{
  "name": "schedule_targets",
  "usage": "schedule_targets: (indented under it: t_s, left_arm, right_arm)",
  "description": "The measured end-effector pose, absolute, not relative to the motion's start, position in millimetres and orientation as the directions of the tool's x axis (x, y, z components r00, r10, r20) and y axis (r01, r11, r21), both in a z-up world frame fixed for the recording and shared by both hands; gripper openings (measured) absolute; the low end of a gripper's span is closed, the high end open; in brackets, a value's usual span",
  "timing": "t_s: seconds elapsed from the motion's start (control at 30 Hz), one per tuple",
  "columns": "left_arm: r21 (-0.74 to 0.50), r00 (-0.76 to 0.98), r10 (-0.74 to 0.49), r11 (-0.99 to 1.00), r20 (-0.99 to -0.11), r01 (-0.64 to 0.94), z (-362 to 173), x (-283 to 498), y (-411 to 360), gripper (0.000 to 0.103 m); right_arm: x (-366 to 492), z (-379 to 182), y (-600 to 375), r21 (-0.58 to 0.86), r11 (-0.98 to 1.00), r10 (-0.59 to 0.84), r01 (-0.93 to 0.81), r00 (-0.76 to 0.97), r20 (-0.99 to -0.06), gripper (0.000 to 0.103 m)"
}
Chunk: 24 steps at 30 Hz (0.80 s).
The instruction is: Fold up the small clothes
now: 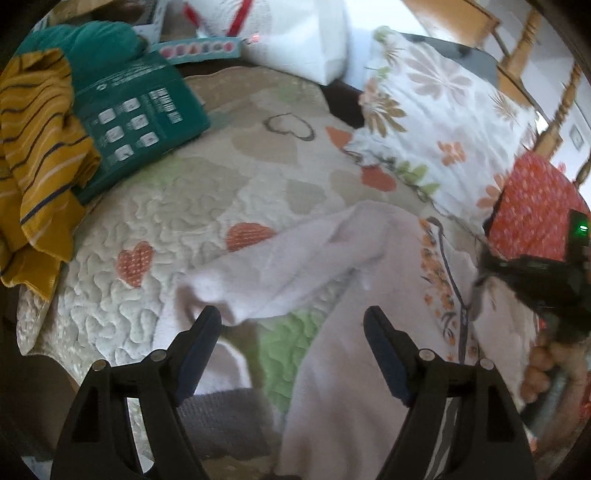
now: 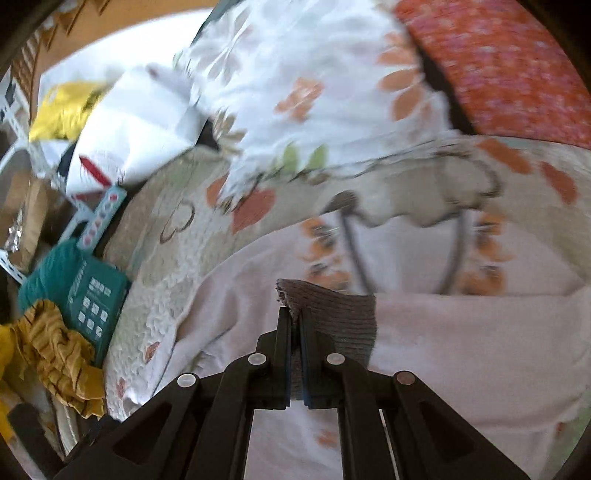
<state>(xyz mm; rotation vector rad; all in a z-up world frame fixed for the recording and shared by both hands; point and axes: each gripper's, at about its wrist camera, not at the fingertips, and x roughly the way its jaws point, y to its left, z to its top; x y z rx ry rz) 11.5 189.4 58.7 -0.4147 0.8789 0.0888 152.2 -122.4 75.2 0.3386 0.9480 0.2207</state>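
Observation:
A small pale pink garment (image 1: 369, 295) with an orange flower print and grey ribbed cuffs lies on the quilted bedspread (image 1: 155, 236). One sleeve (image 1: 288, 266) is folded across toward the left. My left gripper (image 1: 291, 321) is open and empty just above the garment's lower part. My right gripper (image 2: 293, 314) is shut on the garment's grey ribbed cuff (image 2: 332, 314) and holds it over the pink body (image 2: 461, 339). The right gripper also shows at the right edge of the left wrist view (image 1: 480, 280), blurred.
A teal box (image 1: 136, 114) and a mustard striped garment (image 1: 40, 147) lie at the left. A floral pillow (image 1: 436, 122), a red patterned pillow (image 1: 535, 210) and a white bag (image 1: 295, 33) sit at the back. A wooden chair (image 1: 532, 48) stands beyond.

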Motion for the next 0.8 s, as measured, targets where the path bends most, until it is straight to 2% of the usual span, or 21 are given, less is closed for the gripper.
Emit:
schedule_targets:
  t_s: [0.3,0.4,0.57,0.63,0.7,0.8]
  left_arm:
    - [-0.325,0.61,-0.08,0.896,-0.789,-0.304,50,32,206,0.079]
    - [-0.33,0.615,-0.056,0.88,-0.786,-0.341,51,35,215,0.079]
    - [-0.363,0.629,-0.007,0.822,-0.777,-0.439,53,31,250,0.079]
    - [-0.381,0.628,0.007,0.79,-0.778,-0.481,52,26,267,0.079]
    - [-0.399,0.627,0.027,0.75,-0.779,-0.528,50,18,287,0.079]
    - [-0.419,0.627,0.05,0.702,-0.777,-0.576,49,6,309,0.079]
  right_arm:
    - [215,16,-47,0.344,0.938,0.326,-0.049,0.473,-0.819,0.004]
    - [228,1,-35,0.381,0.922,0.371,-0.065,0.425,-0.826,0.008]
    - [221,12,-23,0.423,0.897,0.435,-0.13,0.426,-0.793,0.009]
    - [207,22,-16,0.399,0.899,0.436,-0.18,0.431,-0.79,0.019]
    - [189,29,-10,0.383,0.896,0.445,-0.226,0.428,-0.787,0.025]
    - [154,35,1,0.403,0.865,0.496,-0.298,0.392,-0.775,0.026]
